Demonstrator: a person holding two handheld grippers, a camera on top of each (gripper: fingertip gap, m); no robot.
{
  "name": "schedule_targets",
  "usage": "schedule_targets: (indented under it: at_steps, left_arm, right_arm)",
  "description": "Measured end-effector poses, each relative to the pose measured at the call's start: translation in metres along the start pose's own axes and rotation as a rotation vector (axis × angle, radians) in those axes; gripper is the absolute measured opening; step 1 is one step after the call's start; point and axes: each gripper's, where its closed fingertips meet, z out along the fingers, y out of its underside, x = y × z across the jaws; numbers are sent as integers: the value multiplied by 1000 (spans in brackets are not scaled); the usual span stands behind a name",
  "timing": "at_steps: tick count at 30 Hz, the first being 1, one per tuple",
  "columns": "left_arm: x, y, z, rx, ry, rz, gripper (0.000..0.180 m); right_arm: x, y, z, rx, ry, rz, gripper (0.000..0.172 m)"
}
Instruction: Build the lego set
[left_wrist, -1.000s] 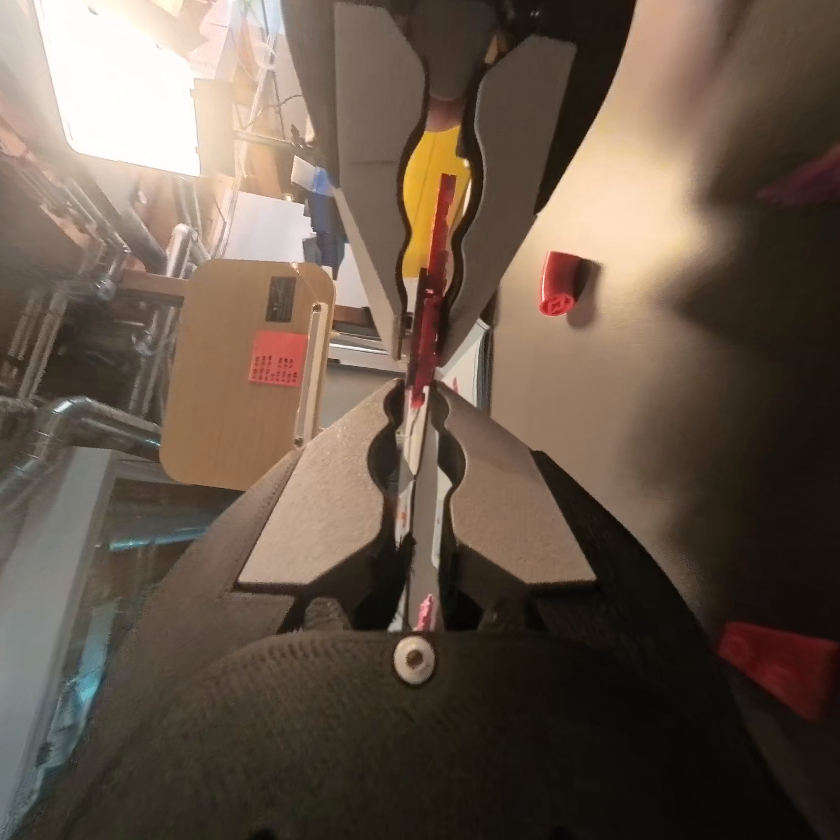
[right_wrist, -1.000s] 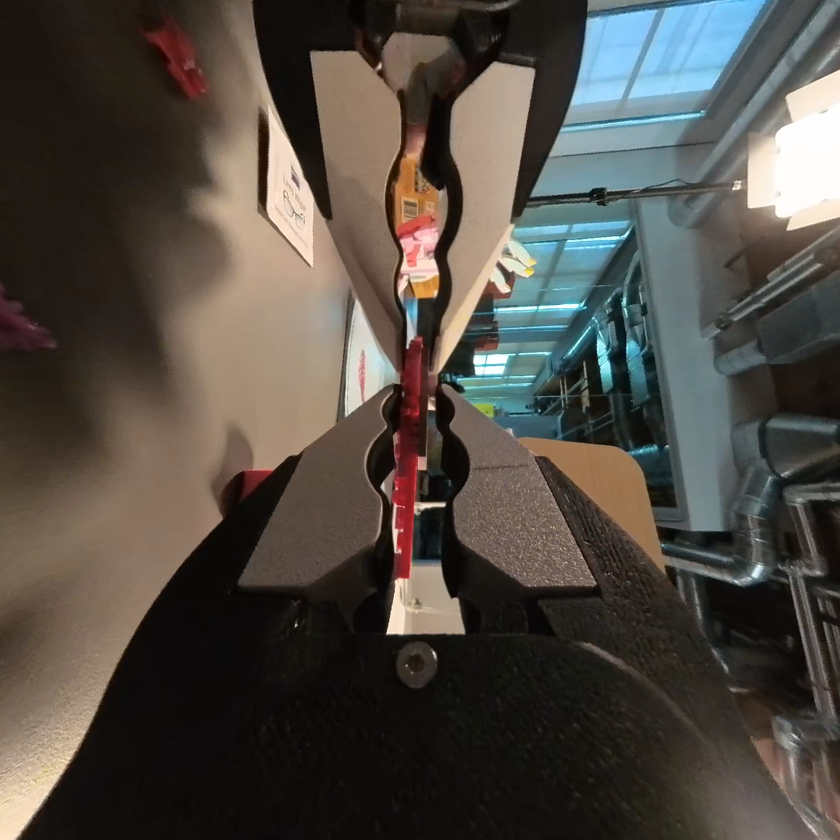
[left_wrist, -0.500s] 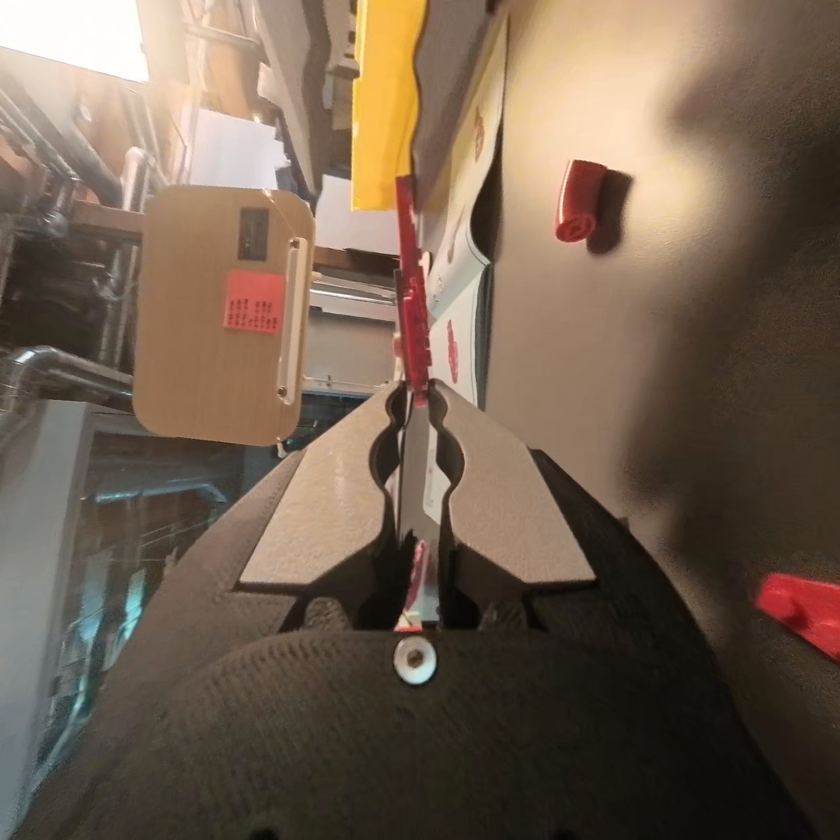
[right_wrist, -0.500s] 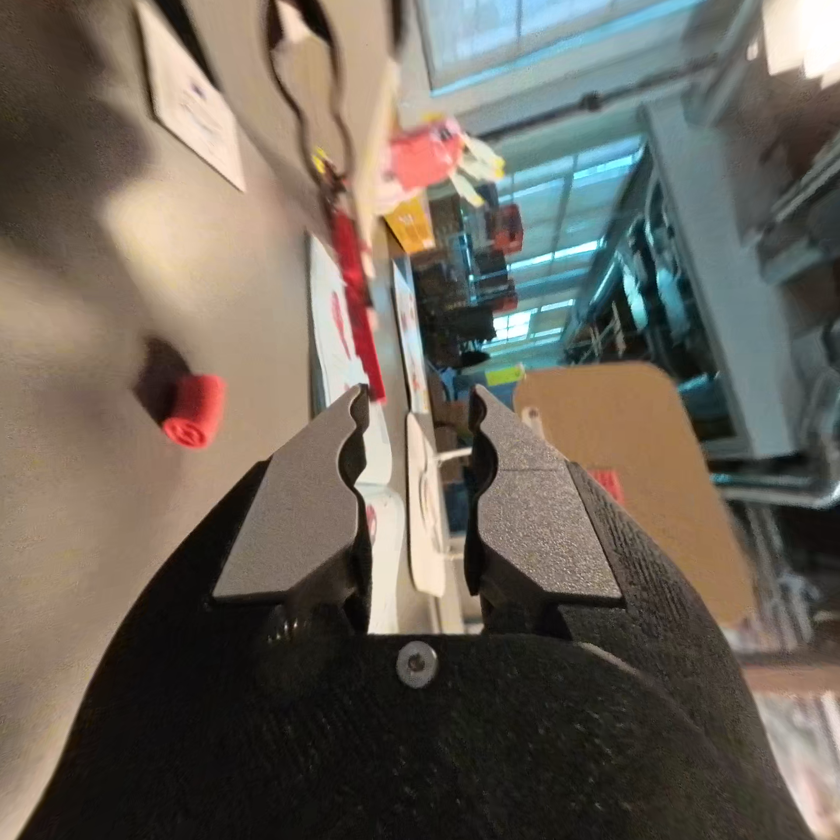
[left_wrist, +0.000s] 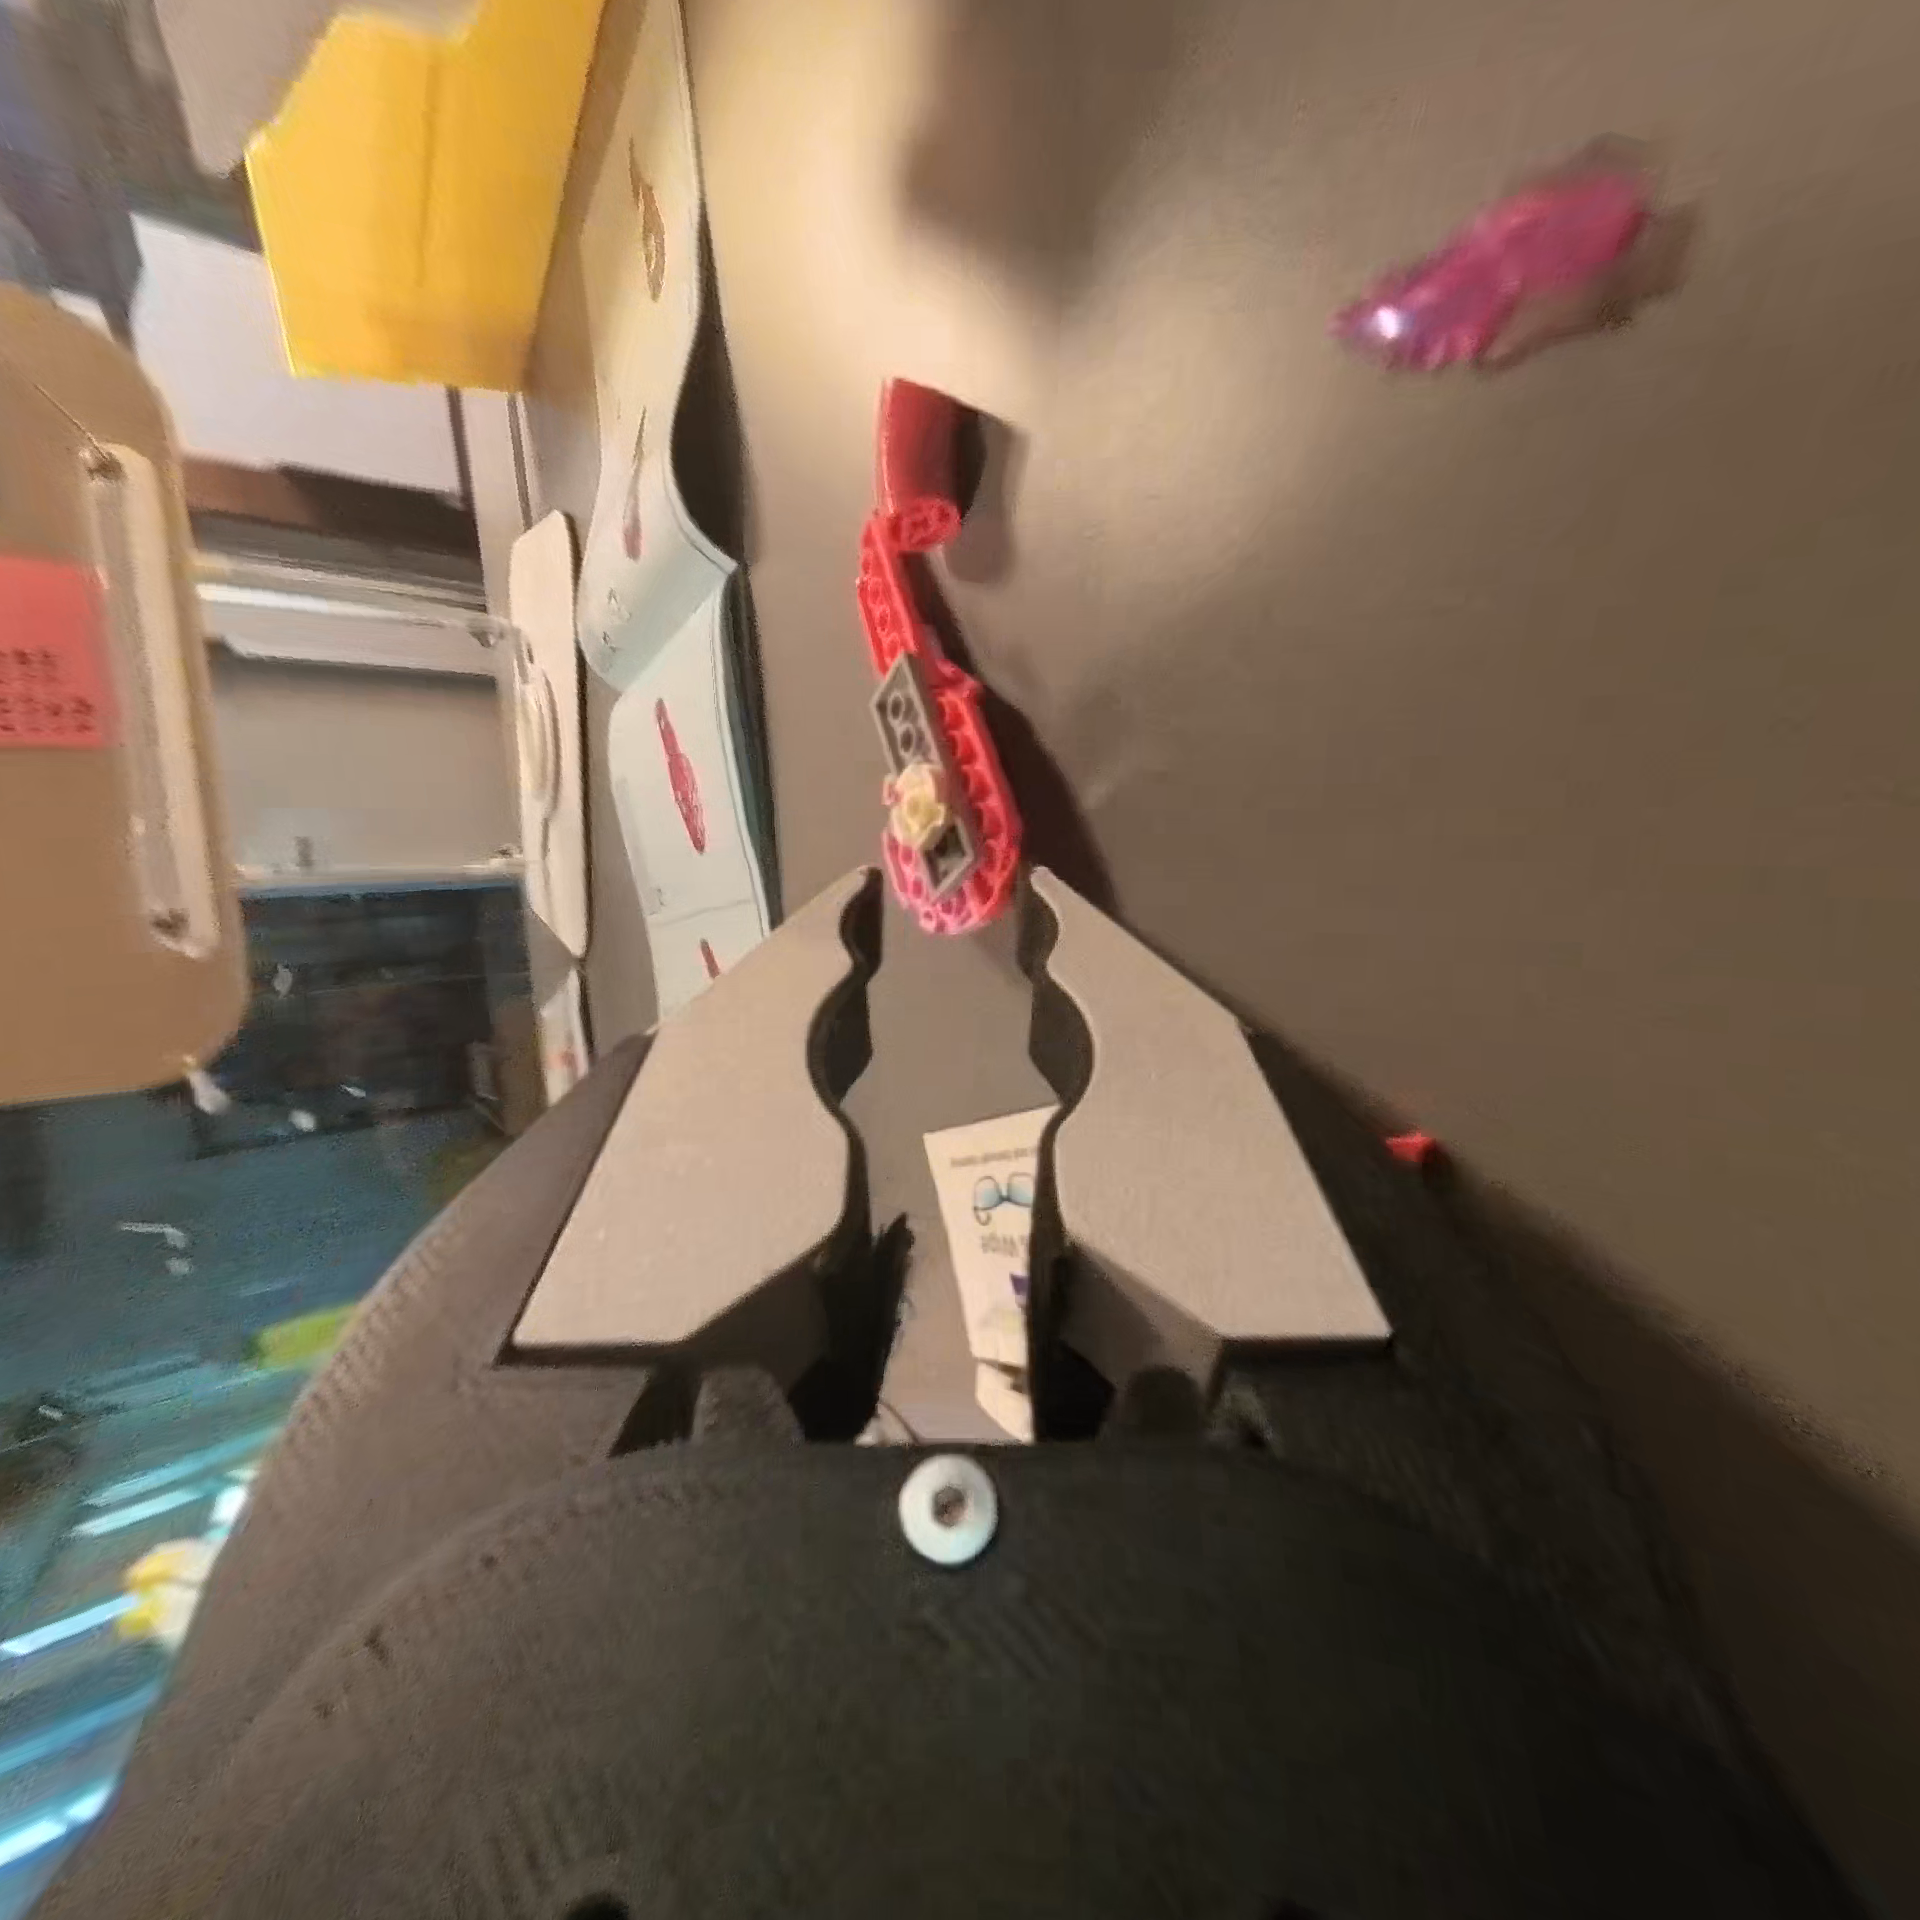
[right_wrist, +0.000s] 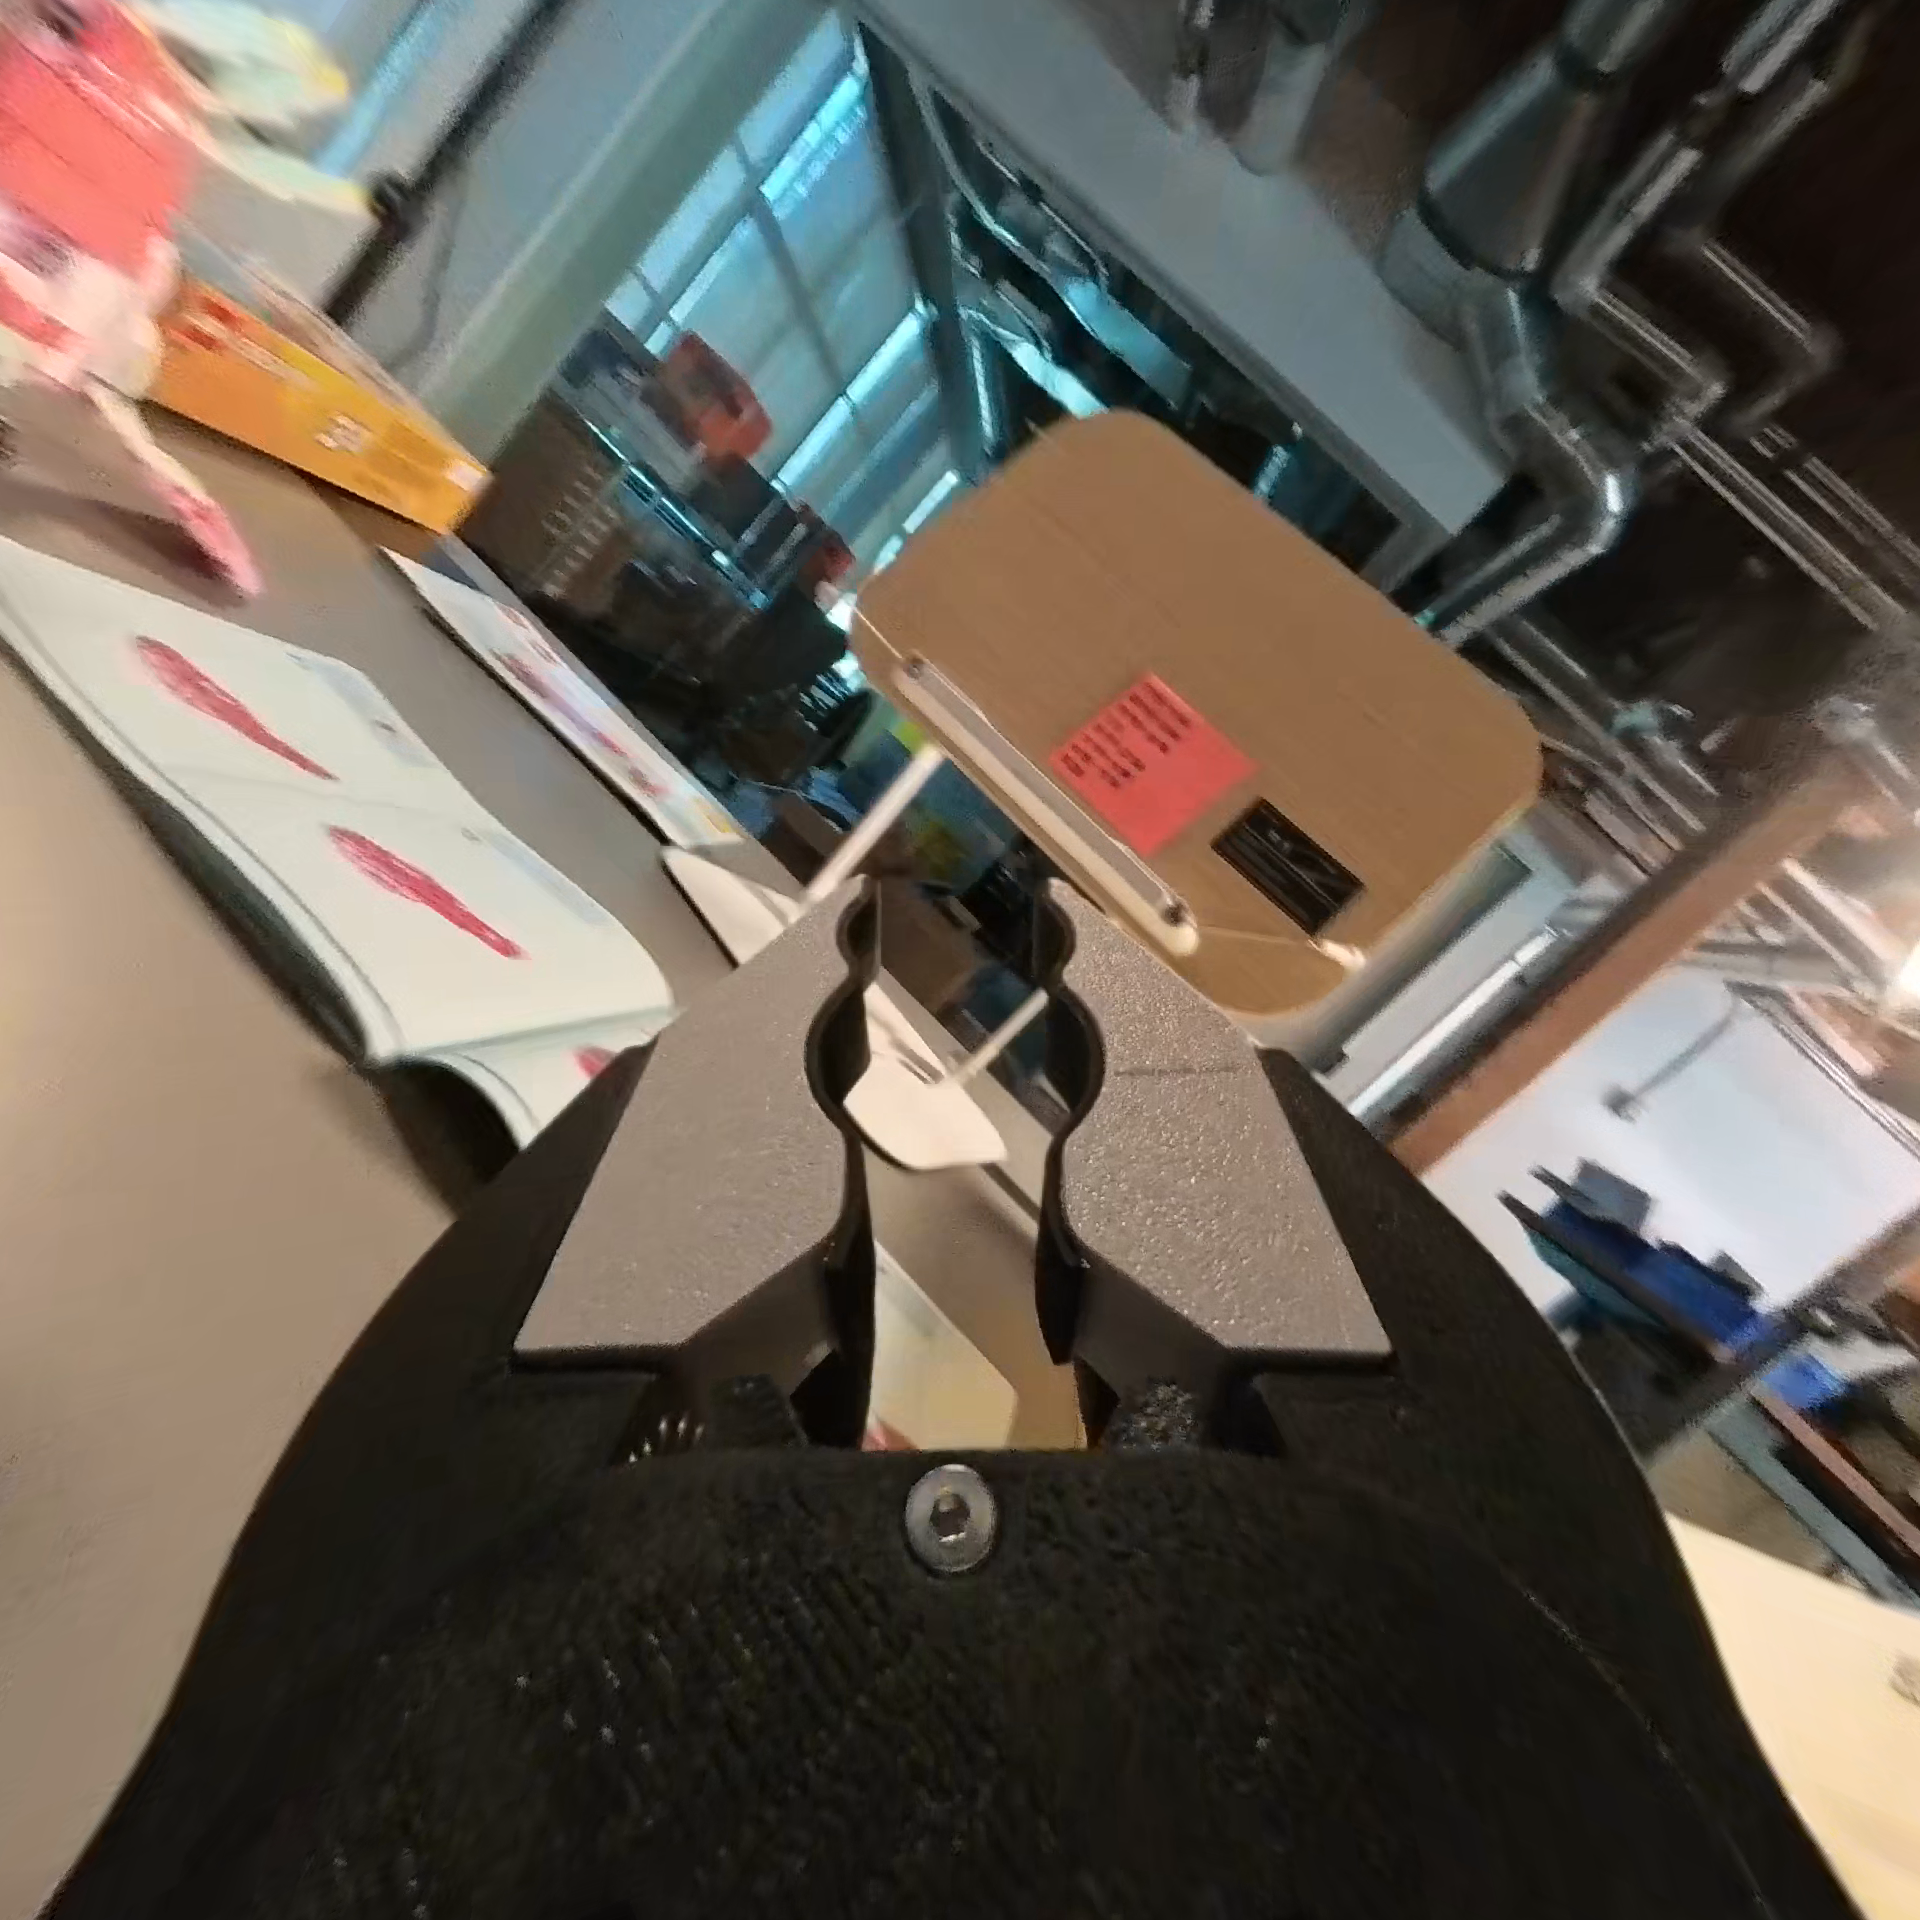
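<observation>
In the left wrist view a red brick assembly (left_wrist: 930, 769) with a grey plate and a cream piece on it lies on the grey table (left_wrist: 1351, 727). Its near end sits just ahead of and between my left fingertips (left_wrist: 1044, 899). My left gripper (left_wrist: 951, 883) is open, with a gap on both sides of the assembly, and the pads do not press on it. The assembly's far end reaches a red cylinder piece (left_wrist: 920, 436). My right gripper (right_wrist: 956, 894) is open and empty, pointing over the table edge toward a tan board (right_wrist: 1195, 727).
An open booklet (left_wrist: 675, 623), also in the right wrist view (right_wrist: 343, 831), lies near a yellow box (left_wrist: 416, 208). A pink translucent piece (left_wrist: 1496, 275), a small red piece (left_wrist: 1411, 1146) and a white card (left_wrist: 987, 1174) lie on the table. An orange box (right_wrist: 312, 416) sits farther back. About 25 cm separates my left fingertips from my right. Measured from the fingertips, the red cylinder piece (left_wrist: 920, 436) is 8 cm or so from the left gripper and 15 cm from the right.
A second ago both grippers were shut on the red assembly. The right let go and swung away. The left has now opened, and the assembly lies on the table.
</observation>
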Motion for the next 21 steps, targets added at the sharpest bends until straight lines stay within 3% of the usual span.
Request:
schedule_targets:
  at_steps: [3,6,10,12,15,17,19,21]
  left_arm:
    - [-1,0,-10,9,11,-194,38]
    - [-11,-12,-37,108,-41,-394,40]
    - [-35,-24,-100,277,-192,-652,37]
    - [-52,-18,-138,378,-302,-866,33]
    - [-73,38,-203,477,-544,-1282,30]
    - [-73,75,-247,557,-673,-1476,30]
    - [-67,111,-283,516,-807,-1547,30]
    - [-55,143,-305,337,-865,-1541,16]
  right_arm:
    - [31,15,-6,-25,109,113,27]
    - [50,18,-14,-5,177,214,26]
    - [60,21,-18,1,226,277,24]
    - [62,22,-20,-1,241,287,22]
    - [60,19,-21,-7,240,270,20]
    - [55,14,-23,0,227,260,20]
    - [50,7,-26,19,200,256,19]
    - [47,6,-28,9,196,250,18]
